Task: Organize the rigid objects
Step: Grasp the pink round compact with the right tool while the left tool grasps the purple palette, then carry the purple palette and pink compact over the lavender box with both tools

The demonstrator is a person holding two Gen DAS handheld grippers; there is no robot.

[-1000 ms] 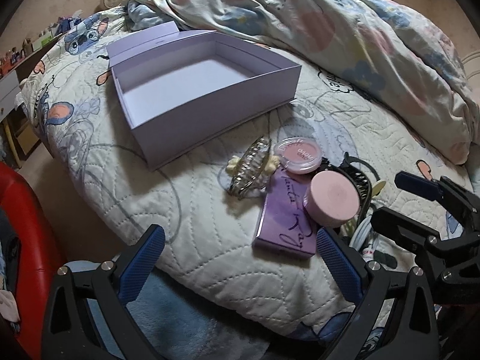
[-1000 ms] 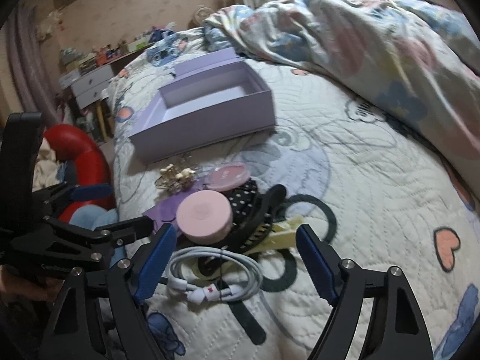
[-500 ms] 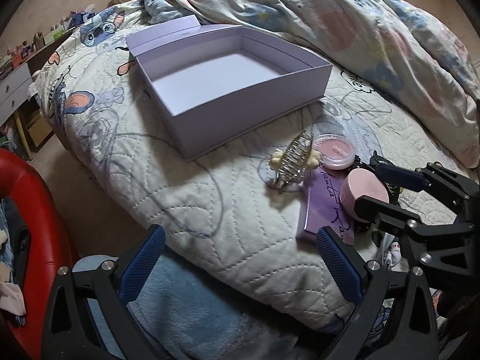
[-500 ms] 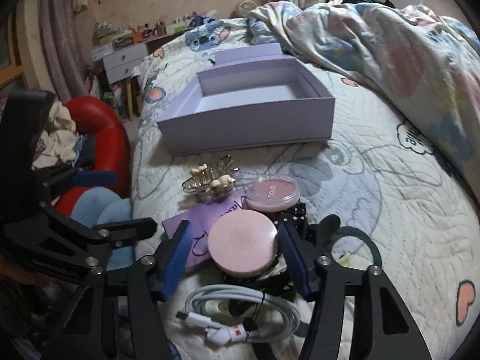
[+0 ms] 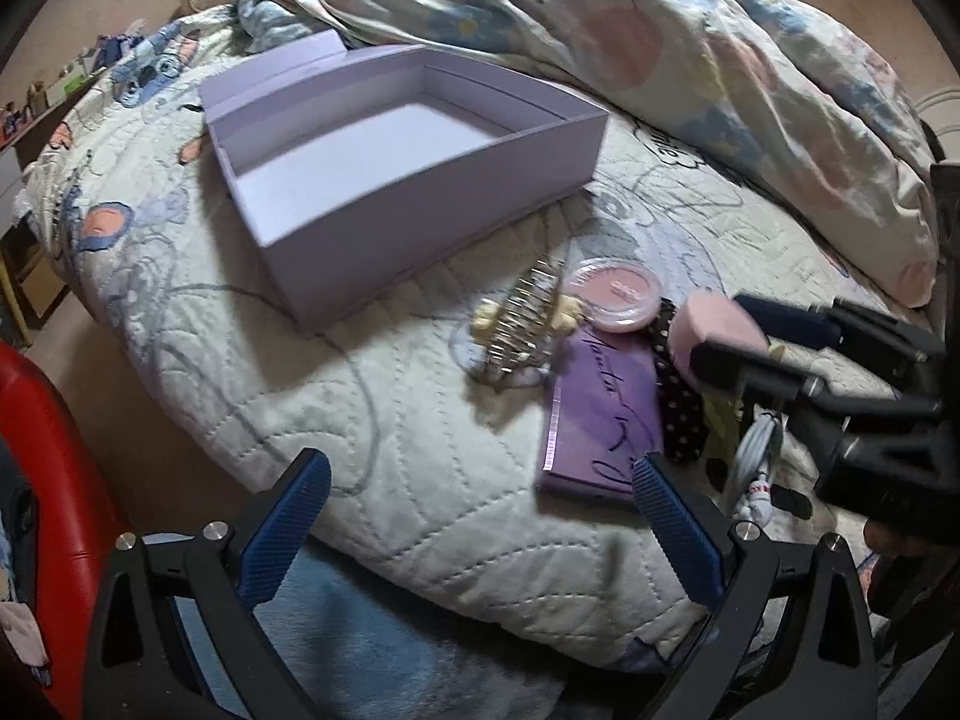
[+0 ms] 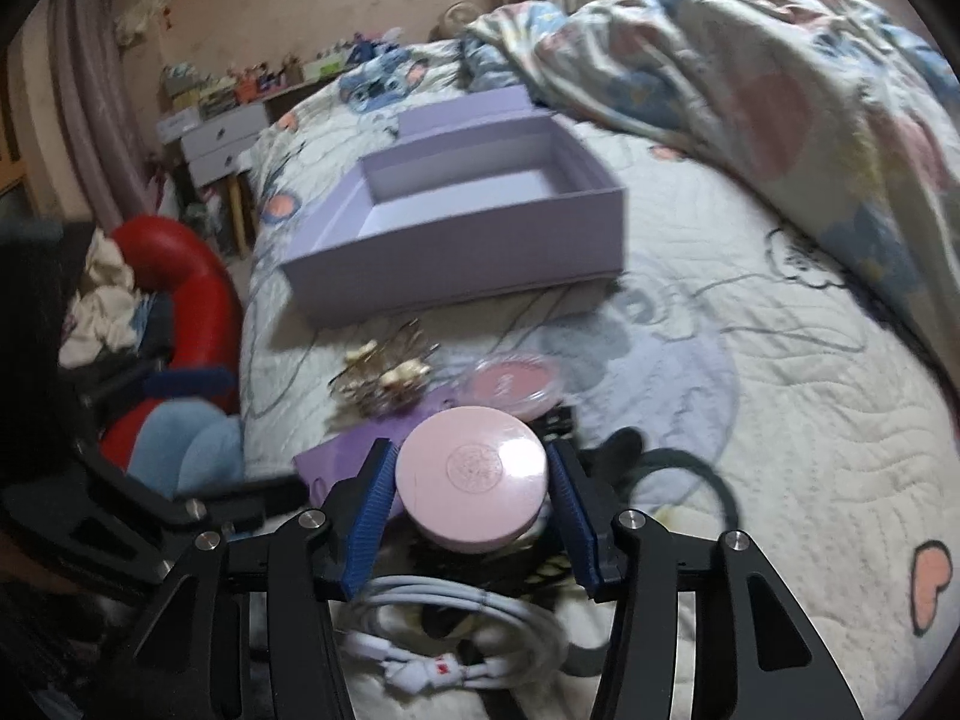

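An open lilac box (image 5: 420, 228) (image 6: 456, 264) lies on the quilted bed. In front of it sit a gold hair claw (image 5: 522, 318), a clear pink blush compact (image 5: 615, 291), a purple palette (image 5: 600, 420) and a round pink case (image 6: 471, 474). My right gripper (image 6: 471, 456) is closing on the pink case, and both blue pads touch its sides. In the left wrist view that case (image 5: 714, 324) shows between the right gripper's fingers. My left gripper (image 5: 479, 471) hangs open over the bed's near edge with nothing between its fingers.
A coiled white cable (image 6: 456, 636) and a black dotted band (image 5: 678, 402) lie under and beside the pink case. A bunched floral duvet (image 5: 660, 48) covers the bed's far right. A red chair (image 6: 180, 276) with clothes stands left of the bed.
My right gripper came forward over the cable and narrowed from wide open until its pads met the pink case. The left gripper stayed open and about where it was.
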